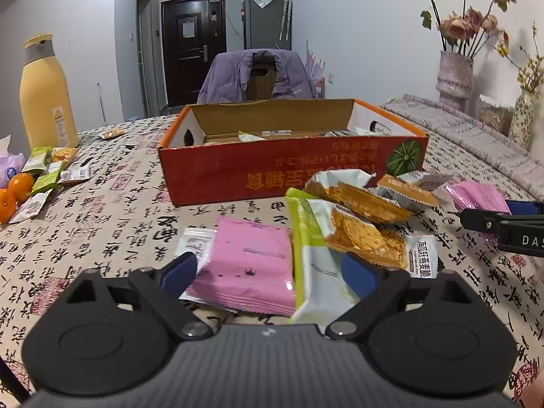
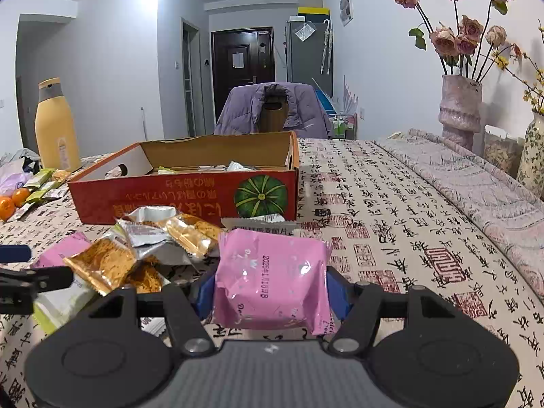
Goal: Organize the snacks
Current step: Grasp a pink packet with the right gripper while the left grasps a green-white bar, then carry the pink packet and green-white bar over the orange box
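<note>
An open red cardboard box (image 1: 238,173) with a few snacks inside stands mid-table; it also shows in the right wrist view (image 2: 190,197). A pile of snack packets lies in front of it. My left gripper (image 1: 268,275) is open around a pink packet (image 1: 248,265) and a green-white packet (image 1: 316,272) lying on the table. Orange cracker packets (image 1: 360,231) lie just beyond. My right gripper (image 2: 270,289) is shut on a pink packet (image 2: 272,282). The right gripper also shows at the right edge of the left wrist view (image 1: 503,227).
A yellow bottle (image 1: 46,95), oranges (image 1: 13,193) and more packets (image 1: 47,170) sit at the left. Flower vases (image 2: 459,112) stand on the folded cloth at the right. A chair with a purple jacket (image 1: 258,74) is behind the table.
</note>
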